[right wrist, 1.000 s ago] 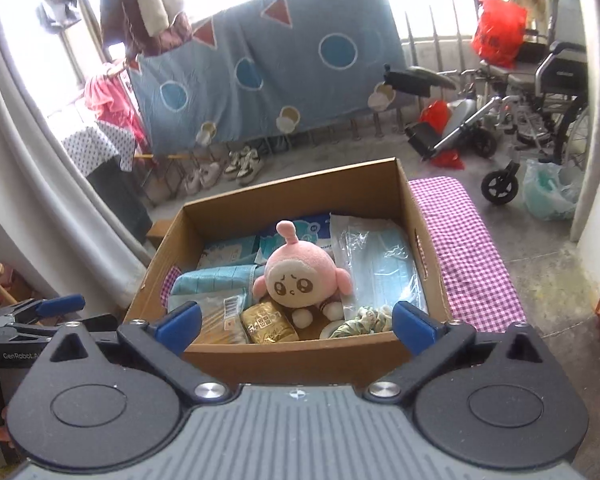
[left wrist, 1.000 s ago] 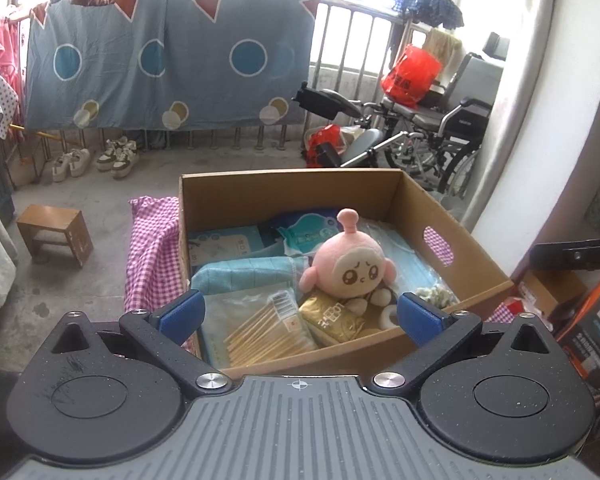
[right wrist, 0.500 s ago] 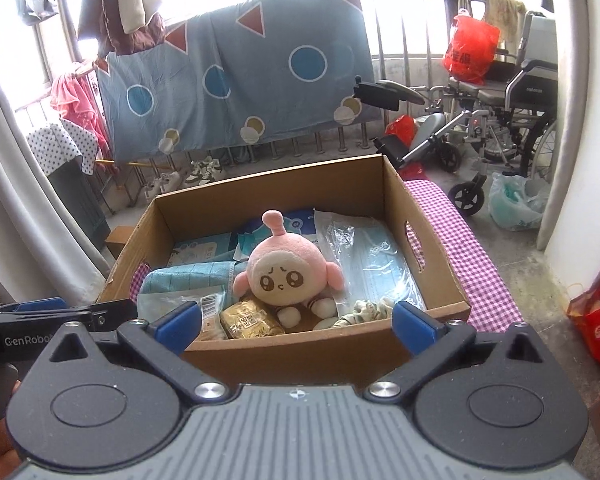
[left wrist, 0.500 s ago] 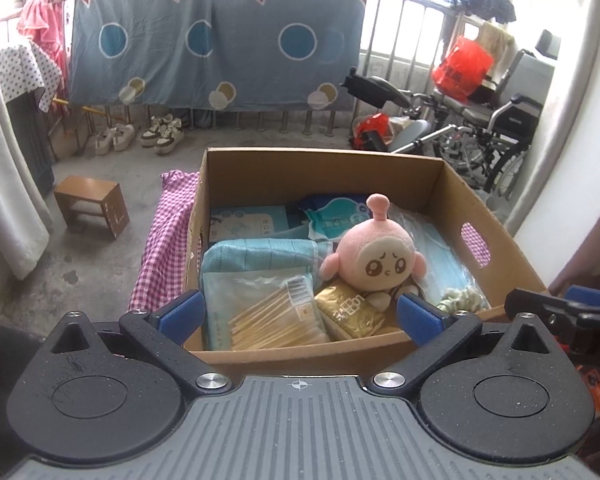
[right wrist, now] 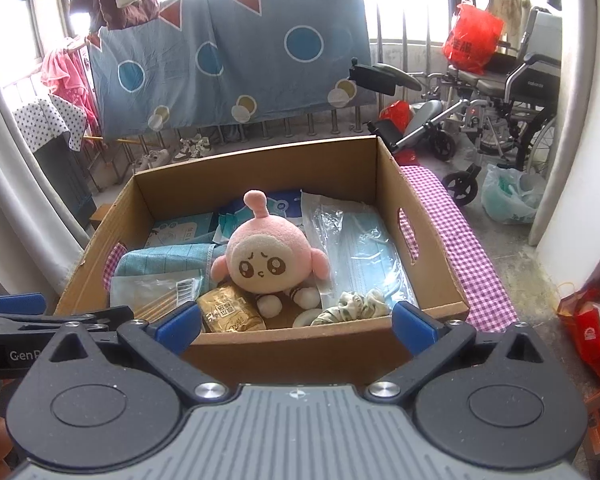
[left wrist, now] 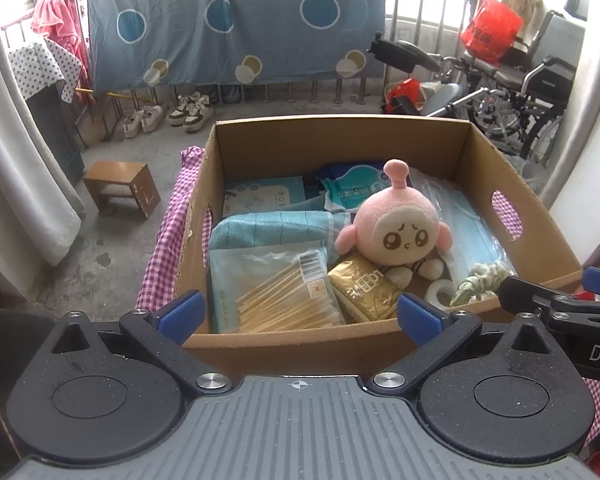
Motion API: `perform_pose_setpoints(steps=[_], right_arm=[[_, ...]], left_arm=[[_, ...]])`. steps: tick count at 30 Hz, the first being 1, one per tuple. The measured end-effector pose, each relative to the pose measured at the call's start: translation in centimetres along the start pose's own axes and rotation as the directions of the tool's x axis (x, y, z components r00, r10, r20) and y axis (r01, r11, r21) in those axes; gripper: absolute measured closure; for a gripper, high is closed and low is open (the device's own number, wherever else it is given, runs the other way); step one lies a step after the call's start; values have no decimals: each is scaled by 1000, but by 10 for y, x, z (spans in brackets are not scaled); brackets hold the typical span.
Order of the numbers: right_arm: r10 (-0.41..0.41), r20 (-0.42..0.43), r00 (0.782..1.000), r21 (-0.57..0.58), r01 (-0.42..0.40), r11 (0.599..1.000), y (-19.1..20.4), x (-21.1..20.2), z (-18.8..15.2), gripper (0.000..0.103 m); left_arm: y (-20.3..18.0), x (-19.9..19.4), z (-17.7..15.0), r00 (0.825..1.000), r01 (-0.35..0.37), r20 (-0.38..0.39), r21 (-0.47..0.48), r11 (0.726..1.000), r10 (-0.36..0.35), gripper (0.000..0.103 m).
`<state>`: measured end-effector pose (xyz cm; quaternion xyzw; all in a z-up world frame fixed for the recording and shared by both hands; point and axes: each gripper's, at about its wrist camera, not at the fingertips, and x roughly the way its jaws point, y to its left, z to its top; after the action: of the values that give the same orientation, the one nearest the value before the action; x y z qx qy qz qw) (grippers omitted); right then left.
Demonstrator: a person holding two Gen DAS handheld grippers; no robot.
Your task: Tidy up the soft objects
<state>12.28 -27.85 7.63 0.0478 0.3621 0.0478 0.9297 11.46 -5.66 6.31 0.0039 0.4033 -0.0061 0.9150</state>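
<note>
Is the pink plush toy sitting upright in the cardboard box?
Upright: the pink plush toy sits face-forward, antenna up, inside the brown cardboard box.

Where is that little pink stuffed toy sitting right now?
The pink plush toy sits upright inside the cardboard box, near its middle in both wrist views, with the gold packet just in front and the bagged blue face masks on its right.
</note>
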Motion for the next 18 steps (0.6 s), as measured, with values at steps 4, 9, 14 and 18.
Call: perform_pose_setpoints(steps=[4,9,14,18], right_arm=[[-12,-3,1000,-3,12,1000,-2,1,0,0],[-37,-4,999,-36,37,999,0,2,0,0],[-39,-9,999,-46,39,998,1,5,1,0],[-41,-11,999,-51,40,998,2,6,1,0]], left_arm=[[-2,1,1,1000,-1,-9,4,1000,1,0],[-3,0,2,1000,-10,-7,8,1000,10,0],[-1,1,3,1000,-14,-8,7,1000,14,0],[0,2,2,1000,-16,-13,9,1000,17,1]])
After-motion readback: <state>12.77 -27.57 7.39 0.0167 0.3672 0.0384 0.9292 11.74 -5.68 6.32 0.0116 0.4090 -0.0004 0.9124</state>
